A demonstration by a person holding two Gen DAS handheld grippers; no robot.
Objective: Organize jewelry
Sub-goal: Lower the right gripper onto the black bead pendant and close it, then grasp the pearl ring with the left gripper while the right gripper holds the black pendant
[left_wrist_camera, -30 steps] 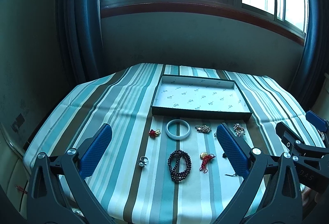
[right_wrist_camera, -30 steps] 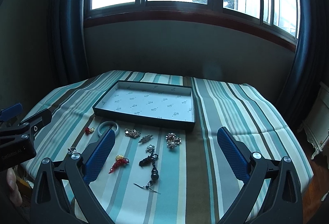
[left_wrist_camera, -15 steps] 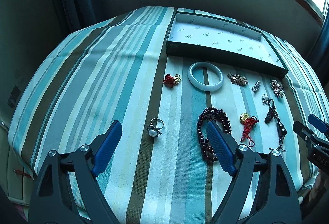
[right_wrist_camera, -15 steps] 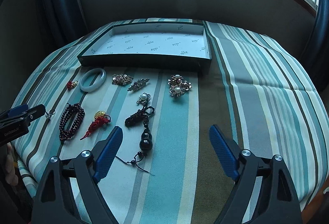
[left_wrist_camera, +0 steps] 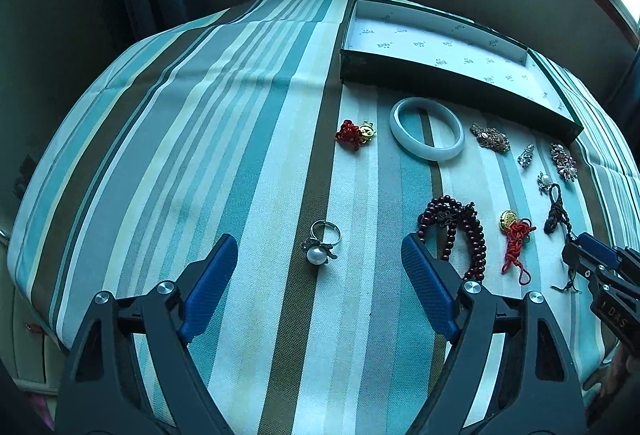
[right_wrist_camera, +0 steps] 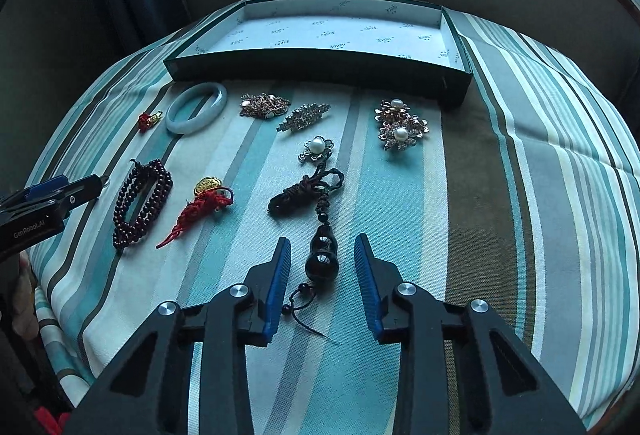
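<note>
Closing in around the black gourd pendant, the right gripper has its jaws narrowing with the pendant between them, pads not pressing on it. The left gripper is sitting wide open, pearl ring lying between its jaws on the striped surface.

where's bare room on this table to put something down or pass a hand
Free: the tray floor holds nothing, and the striped cloth left of the pearl ring and red charm is bare, as is the cloth right of the pearl brooches. Crowded: between the bangle and those brooches, before the tray.
</note>
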